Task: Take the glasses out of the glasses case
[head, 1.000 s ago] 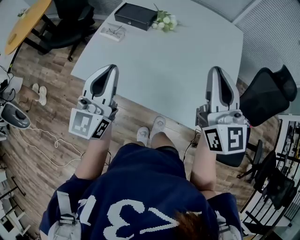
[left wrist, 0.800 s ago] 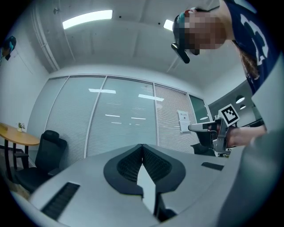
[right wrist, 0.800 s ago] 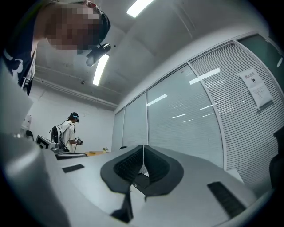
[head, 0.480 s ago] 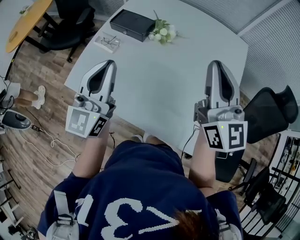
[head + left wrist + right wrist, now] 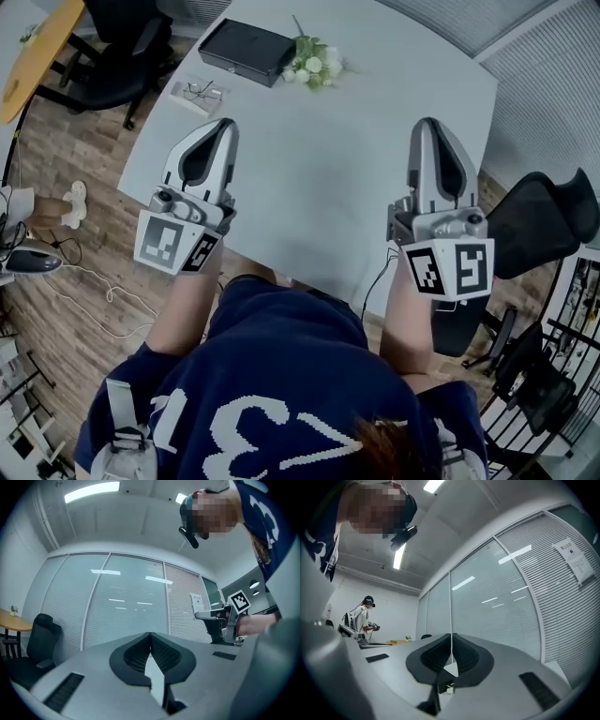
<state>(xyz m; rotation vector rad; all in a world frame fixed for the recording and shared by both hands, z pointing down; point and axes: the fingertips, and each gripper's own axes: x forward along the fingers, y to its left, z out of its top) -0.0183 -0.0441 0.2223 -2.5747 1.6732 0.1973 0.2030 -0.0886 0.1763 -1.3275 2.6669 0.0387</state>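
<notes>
holding my left gripper (image 5: 225, 124) and right gripper (image 5: 427, 124) side by side over the near part of the white table (image 5: 356, 122), i have both pairs of jaws pressed together with nothing between them. the black case (image 5: 246, 50) lies shut at the table's far edge, well apart from both grippers, with flowers (image 5: 314, 64) just beside its right end. glasses (image 5: 202, 91) rest on a pale sheet (image 5: 181, 95) near the left corner, beside the case.
</notes>
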